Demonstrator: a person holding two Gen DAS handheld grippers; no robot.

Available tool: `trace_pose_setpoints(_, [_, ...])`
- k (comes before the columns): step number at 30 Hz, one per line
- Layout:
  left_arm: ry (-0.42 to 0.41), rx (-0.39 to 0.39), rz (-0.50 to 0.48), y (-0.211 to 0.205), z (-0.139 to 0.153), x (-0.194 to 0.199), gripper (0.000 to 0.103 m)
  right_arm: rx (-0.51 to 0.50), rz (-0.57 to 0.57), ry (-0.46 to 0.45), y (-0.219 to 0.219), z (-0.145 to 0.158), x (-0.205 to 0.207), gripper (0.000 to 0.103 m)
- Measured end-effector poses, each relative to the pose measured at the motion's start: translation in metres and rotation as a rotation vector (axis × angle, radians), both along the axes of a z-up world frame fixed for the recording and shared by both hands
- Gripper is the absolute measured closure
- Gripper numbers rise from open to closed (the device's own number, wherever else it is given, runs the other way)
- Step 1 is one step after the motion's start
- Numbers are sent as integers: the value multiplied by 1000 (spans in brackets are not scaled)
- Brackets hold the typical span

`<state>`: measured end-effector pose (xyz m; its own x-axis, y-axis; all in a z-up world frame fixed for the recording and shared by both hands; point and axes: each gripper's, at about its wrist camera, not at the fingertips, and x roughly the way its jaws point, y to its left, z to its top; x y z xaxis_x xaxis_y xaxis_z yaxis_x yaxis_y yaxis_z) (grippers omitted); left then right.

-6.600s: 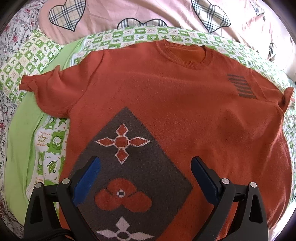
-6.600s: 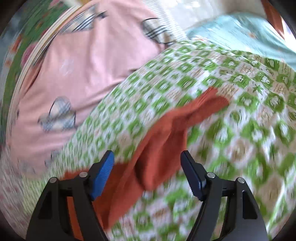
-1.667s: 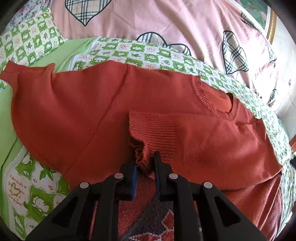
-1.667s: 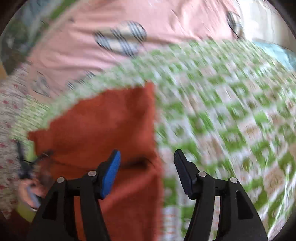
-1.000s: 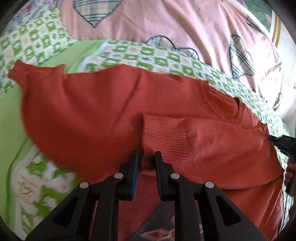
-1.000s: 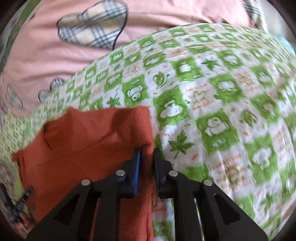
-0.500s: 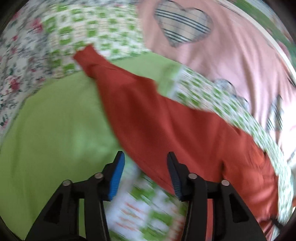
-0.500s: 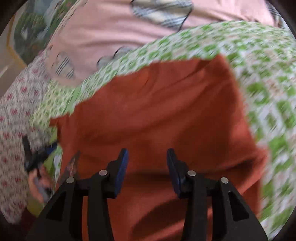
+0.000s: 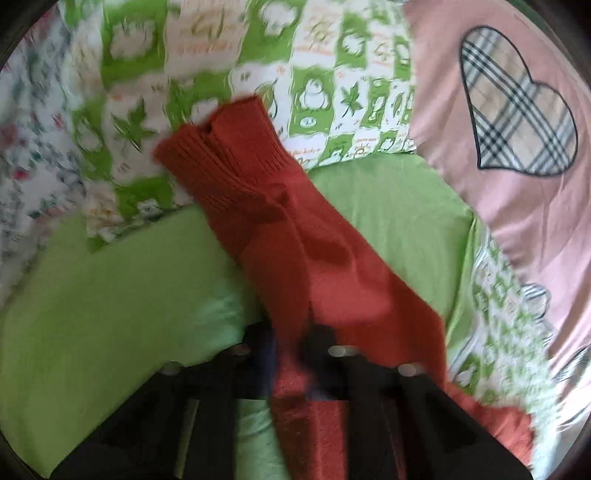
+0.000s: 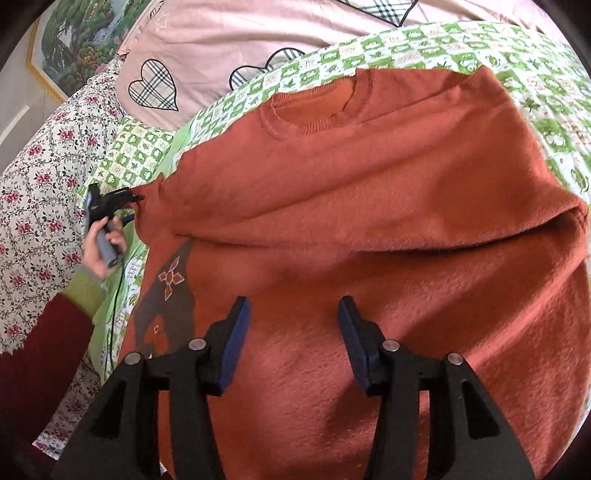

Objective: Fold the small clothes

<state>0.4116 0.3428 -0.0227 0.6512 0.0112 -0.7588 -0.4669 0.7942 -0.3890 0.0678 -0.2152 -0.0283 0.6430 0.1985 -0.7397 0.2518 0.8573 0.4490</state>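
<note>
An orange-red knit sweater (image 10: 369,206) lies on the green checked bedspread (image 10: 546,110), neck hole away from me, its right sleeve folded in over the chest. My right gripper (image 10: 291,336) is open and empty just above the sweater's lower body. My left gripper (image 9: 291,362), blurred, is nearly shut around the base of the left sleeve (image 9: 295,236), whose ribbed cuff (image 9: 221,158) stretches out over the bedspread. The left gripper also shows small in the right wrist view (image 10: 136,197) at the sleeve's edge.
A pink cover with plaid hearts (image 10: 236,40) lies beyond the sweater. A plain green sheet (image 9: 110,295) lies under the left sleeve. A floral quilt (image 10: 40,177) runs along the left side. A framed picture (image 10: 81,33) hangs at the back left.
My right gripper let go of the folded right sleeve, opened and drew back over the sweater's body. My left gripper opened, moved left to the other sleeve and closed around its base.
</note>
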Motion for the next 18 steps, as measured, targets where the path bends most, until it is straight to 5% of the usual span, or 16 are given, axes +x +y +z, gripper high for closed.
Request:
trace_pose_setpoints(5, [-165, 66, -86, -37, 41, -33, 96, 3, -16, -10, 0, -1, -6, 52])
trace_pose_setpoints(10, [-296, 139, -300, -131, 86, -84, 96, 23, -52, -33, -5, -1, -14, 52])
trace_pose_setpoints(18, [-340, 141, -643, -301, 84, -136, 96, 19, -114, -90, -18, 16, -43, 52])
